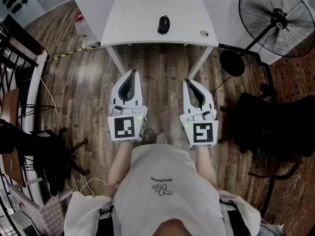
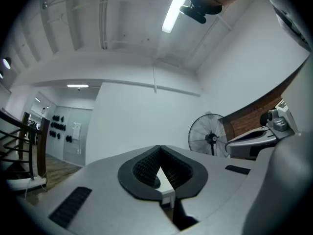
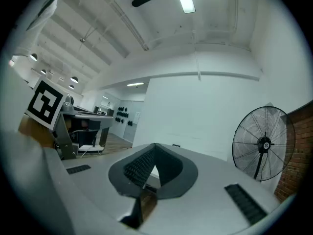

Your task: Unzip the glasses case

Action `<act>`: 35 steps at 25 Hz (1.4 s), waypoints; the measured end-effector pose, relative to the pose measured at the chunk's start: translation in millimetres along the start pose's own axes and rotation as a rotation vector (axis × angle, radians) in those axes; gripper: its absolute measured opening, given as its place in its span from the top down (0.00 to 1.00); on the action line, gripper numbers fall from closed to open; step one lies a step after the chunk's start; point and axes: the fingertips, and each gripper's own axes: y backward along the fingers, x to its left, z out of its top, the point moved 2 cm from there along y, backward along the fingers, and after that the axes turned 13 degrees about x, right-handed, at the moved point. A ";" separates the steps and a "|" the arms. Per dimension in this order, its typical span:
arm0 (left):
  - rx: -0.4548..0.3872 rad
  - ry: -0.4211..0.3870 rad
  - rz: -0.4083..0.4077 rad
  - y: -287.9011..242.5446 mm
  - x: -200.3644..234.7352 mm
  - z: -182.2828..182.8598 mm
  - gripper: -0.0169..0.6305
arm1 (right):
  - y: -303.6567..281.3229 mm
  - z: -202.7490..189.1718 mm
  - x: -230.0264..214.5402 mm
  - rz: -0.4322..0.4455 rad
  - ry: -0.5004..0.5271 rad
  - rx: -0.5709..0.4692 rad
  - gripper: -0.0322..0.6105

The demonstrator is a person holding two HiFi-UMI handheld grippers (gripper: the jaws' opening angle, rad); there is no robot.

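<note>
Head view shows the dark glasses case (image 1: 164, 24) on the white tabletop (image 1: 128, 21), well ahead of the left claw (image 1: 131, 73) and right claw (image 1: 189, 81), both closed on nothing; probably light and stiff-shelled, it wants one claw pinning its body while the other pinches the zipper pull, too small to see from here.

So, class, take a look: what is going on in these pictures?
A person stands in front of a white table, holding the left gripper and the right gripper out towards it. Both grippers are shut and empty. The dark glasses case lies on the table ahead, out of their reach. The unzipping has not begun.
</note>
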 end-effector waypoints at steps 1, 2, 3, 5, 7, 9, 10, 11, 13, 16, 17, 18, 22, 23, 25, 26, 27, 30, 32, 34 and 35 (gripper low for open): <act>-0.003 0.002 0.001 0.8 0.7 -0.7 0.95 | -0.9 -0.5 2.3 0.005 0.000 -0.004 0.94; -0.005 0.003 0.002 1.6 1.4 -1.6 0.95 | -1.8 -1.0 4.5 0.011 0.000 -0.008 0.94; -0.006 0.002 0.004 2.6 2.0 -2.5 0.95 | -2.5 -1.5 6.7 0.017 0.000 -0.011 0.94; -0.008 -0.004 0.010 4.7 3.6 -4.3 0.95 | -3.5 -2.3 10.8 0.031 0.001 -0.016 0.94; -0.012 -0.005 0.019 7.1 6.4 -4.6 0.95 | -4.6 -1.9 14.7 0.048 0.005 -0.018 0.94; -0.014 0.003 0.026 9.8 10.2 -4.1 0.95 | -6.6 -1.2 18.4 0.060 0.004 -0.021 0.94; -0.014 0.005 0.028 11.3 11.7 -4.1 0.95 | -7.5 -1.6 20.1 0.064 0.001 -0.023 0.94; -0.011 0.003 0.031 12.7 12.6 -4.8 0.95 | -7.9 -2.7 21.1 0.067 -0.007 -0.024 0.94; 0.002 -0.009 0.036 13.7 13.2 -8.2 0.95 | -7.9 -5.3 20.5 0.073 -0.041 -0.026 0.94; 0.022 -0.029 0.040 12.9 17.0 -13.3 0.95 | -8.0 -4.2 19.4 0.088 -0.076 -0.035 0.94; 0.024 -0.027 0.041 13.5 19.0 -13.3 0.95 | -8.2 -3.5 19.9 0.085 -0.073 -0.034 0.94; 0.023 -0.023 0.042 14.6 20.5 -13.2 0.95 | -8.0 -3.9 20.3 0.078 -0.066 -0.030 0.94; 0.000 -0.017 0.039 6.8 26.6 -12.1 0.95 | -15.4 -12.2 16.9 0.067 -0.039 0.005 0.94; -0.005 -0.012 0.041 4.1 29.2 -11.4 0.95 | -17.5 -12.8 16.6 0.074 -0.037 0.008 0.94; -0.014 0.006 0.045 -0.6 33.5 -9.8 0.95 | -19.3 -13.4 14.6 0.082 -0.030 0.013 0.94; -0.020 0.013 0.045 -4.5 35.0 -8.7 0.95 | -20.7 -13.5 12.1 0.080 -0.026 0.015 0.94; -0.026 0.017 0.044 -9.4 36.5 -7.8 0.95 | -23.1 -13.5 9.4 0.078 -0.019 0.018 0.94; -0.036 0.036 0.042 -25.0 42.4 -9.3 0.95 | -35.6 -16.0 5.8 0.088 0.005 0.028 0.94; -0.028 0.049 0.036 -36.4 45.6 -16.0 0.95 | -47.2 -21.9 3.9 0.096 0.013 0.051 0.94; -0.022 0.051 0.036 -56.5 50.8 -21.9 0.95 | -64.5 -24.3 -2.1 0.095 0.024 0.064 0.94; -0.020 0.054 0.034 -68.7 55.0 -24.2 0.95 | -74.5 -23.7 -5.3 0.092 0.028 0.062 0.94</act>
